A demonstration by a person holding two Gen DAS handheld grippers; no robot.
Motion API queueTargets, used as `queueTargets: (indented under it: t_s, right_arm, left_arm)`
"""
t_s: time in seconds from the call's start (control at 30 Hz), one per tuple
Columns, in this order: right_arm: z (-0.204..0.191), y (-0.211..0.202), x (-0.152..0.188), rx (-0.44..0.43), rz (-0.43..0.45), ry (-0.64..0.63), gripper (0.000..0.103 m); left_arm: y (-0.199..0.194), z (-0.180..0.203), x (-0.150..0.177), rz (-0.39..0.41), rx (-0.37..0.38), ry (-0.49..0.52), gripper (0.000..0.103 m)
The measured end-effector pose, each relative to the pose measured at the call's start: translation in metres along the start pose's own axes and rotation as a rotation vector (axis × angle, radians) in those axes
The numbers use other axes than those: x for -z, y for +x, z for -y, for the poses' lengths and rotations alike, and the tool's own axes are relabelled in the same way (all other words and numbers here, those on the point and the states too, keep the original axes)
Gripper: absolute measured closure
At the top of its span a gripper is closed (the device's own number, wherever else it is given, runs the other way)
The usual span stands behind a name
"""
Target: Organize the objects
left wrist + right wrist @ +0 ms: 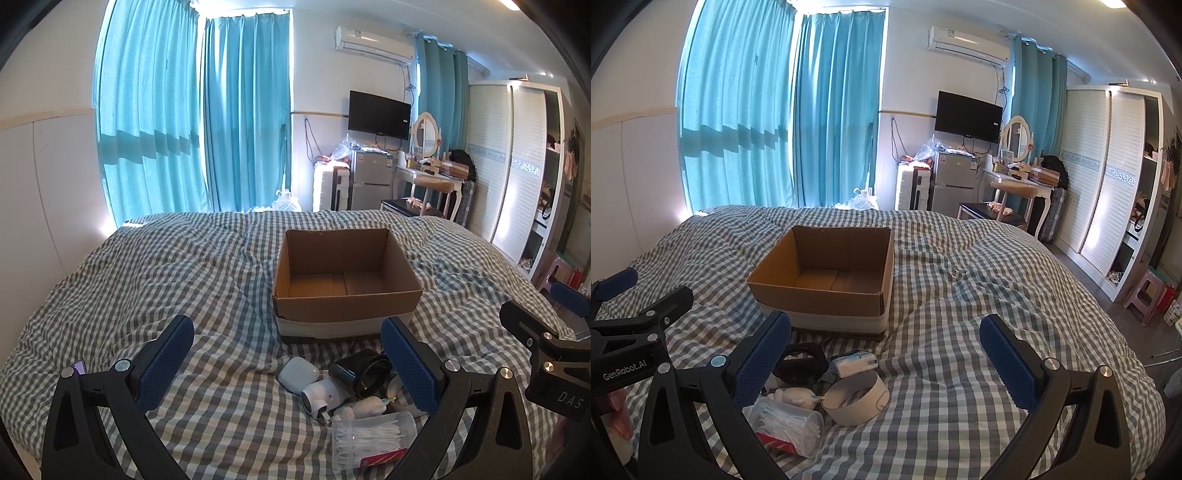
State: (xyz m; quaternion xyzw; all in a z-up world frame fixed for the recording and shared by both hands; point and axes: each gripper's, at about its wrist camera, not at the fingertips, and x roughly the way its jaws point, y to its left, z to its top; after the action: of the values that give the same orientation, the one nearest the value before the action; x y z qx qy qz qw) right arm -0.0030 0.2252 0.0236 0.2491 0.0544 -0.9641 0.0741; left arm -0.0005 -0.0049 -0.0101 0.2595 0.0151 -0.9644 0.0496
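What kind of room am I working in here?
A lived-in bedroom, most likely: the cardboard box sits on a bed with a checked duvet, and a mirrored dressing table stands beside a white wardrobe.

An open cardboard box (pixel 347 275) sits upright and empty on the checked bed. Near its front lie an earbud case (pixel 297 373), a tipped clear cotton-swab jar (pixel 371 439) and a white band (pixel 857 397).

cardboard box (pixel 347 299) on bed (pixel 166 280) | cotton swab jar (pixel 373 439), earbud case (pixel 297 374) before it
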Motion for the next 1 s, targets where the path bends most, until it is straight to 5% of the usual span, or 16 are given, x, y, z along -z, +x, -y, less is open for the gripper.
queueTargets:
  t_s: [1.0]
  right_arm:
    - [-0.0038, -0.0037, -0.0004, -0.026, -0.001, -0.012, 0.0]
  left_arm:
    - [-0.0016, 0.0009, 0.0, 0.0, -0.002, 0.008, 0.0]
